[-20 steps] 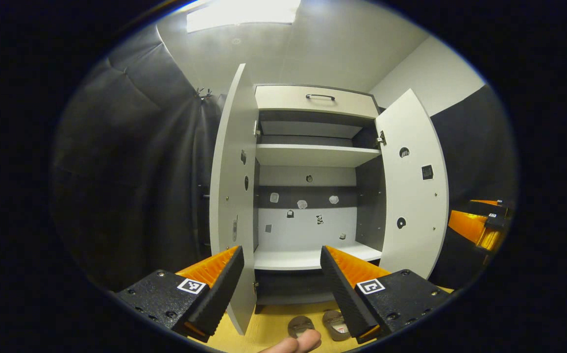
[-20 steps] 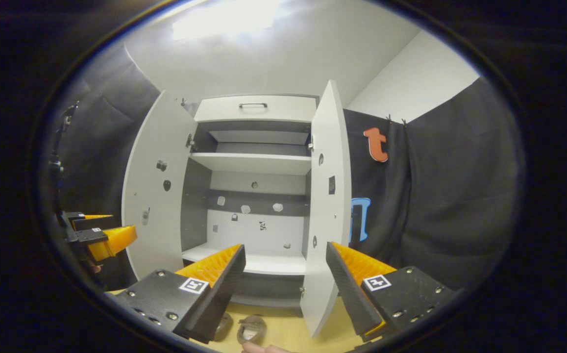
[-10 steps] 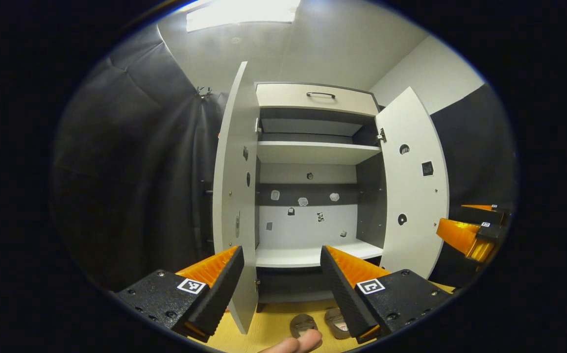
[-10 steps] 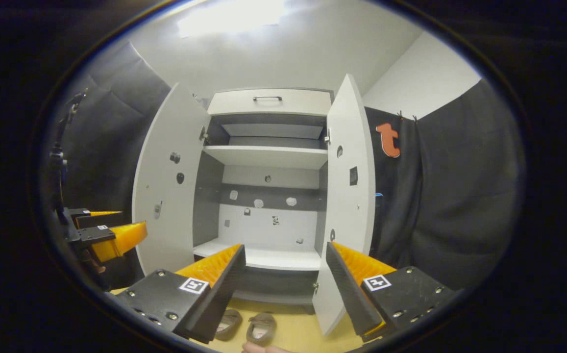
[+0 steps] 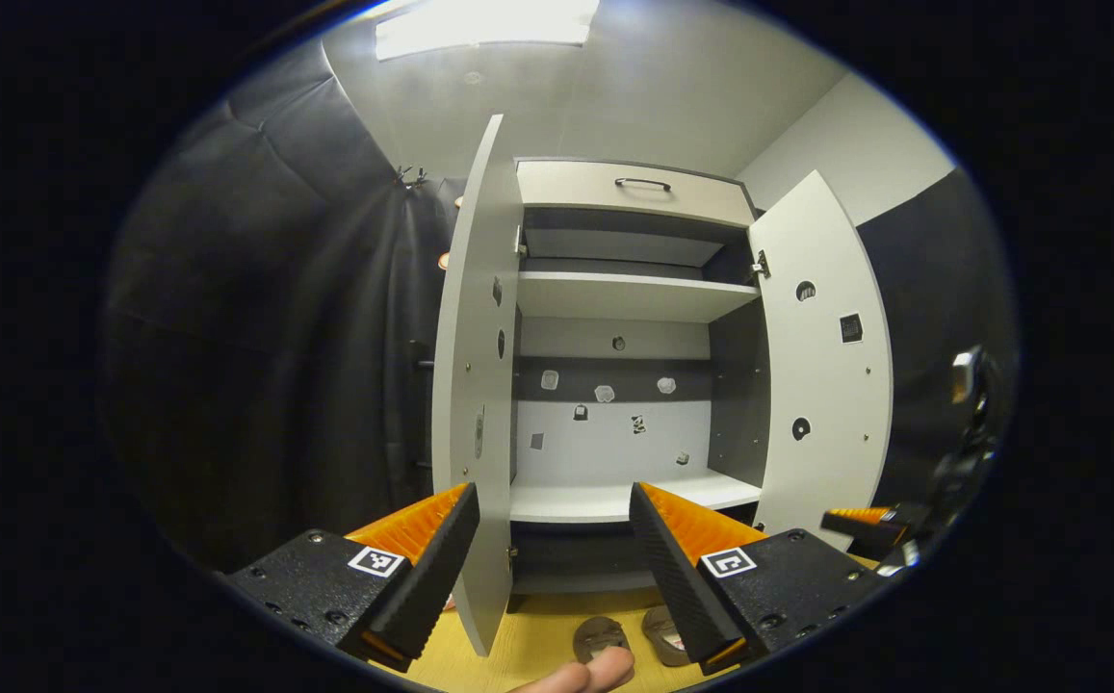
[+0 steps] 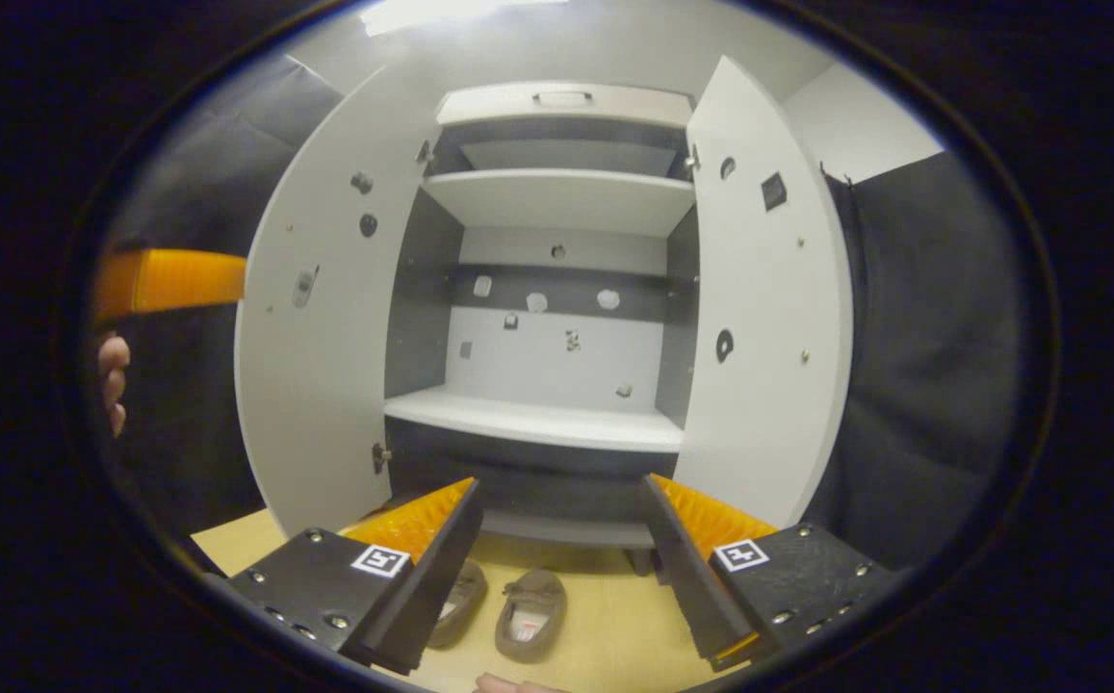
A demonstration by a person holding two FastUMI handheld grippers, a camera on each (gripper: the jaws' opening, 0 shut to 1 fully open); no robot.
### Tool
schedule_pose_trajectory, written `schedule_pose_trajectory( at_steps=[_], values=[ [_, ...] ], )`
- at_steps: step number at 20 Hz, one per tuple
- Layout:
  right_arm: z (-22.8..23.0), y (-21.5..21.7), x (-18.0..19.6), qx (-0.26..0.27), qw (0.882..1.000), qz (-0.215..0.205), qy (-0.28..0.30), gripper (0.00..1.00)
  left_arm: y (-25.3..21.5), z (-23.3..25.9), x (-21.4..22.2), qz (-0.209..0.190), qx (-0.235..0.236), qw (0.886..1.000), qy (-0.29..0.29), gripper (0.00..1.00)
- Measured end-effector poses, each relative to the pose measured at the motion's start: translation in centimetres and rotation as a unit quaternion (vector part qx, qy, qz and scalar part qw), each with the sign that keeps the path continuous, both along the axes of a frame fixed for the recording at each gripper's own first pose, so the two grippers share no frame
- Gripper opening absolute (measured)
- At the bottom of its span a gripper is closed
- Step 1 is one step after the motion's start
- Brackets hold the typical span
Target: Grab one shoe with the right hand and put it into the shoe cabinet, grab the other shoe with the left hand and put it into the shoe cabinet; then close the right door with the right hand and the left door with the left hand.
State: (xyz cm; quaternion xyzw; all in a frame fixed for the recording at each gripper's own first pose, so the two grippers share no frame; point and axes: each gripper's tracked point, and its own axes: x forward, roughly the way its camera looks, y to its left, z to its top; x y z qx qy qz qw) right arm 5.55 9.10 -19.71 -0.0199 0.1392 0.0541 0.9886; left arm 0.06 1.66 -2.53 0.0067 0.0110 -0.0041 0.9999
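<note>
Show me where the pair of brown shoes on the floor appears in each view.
Left gripper view: pair of brown shoes at bottom centre, on the yellow floor.
Right gripper view: bottom centre, before the open white shoe cabinet.
Shared landmark: cabinet's lower white shelf.

I see dark cloth walls [image 5: 258, 337] flanking both tongs, a bright ceiling light [image 5: 484, 19] overhead, and wooden floor [image 6: 605, 635] beneath.

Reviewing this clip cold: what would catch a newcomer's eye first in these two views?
The tall shoe cabinet dead ahead, its left door and right door swung wide, its shelves bare. Next, the pair of shoes side by side on the wooden floor right before it, and the right gripper hanging open just above them.
</note>
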Motion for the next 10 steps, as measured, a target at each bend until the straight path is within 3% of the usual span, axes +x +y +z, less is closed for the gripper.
schedule_pose_trajectory(
  at_steps=[5, 10],
  values=[
    [-9.8, 1.2, 0.8, -0.007, 0.997, 0.003, 0.075, 0.99, 0.1, -1.6, 0.4, -0.005, 0.007, 1.000, 0.008, 0.93],
    [-19.6, 2.9, 0.7, -0.007, 0.988, 0.009, 0.155, 0.96, 0.5, -2.7, 0.6, -0.002, 0.001, 1.000, 0.009, 0.96]
  ],
)
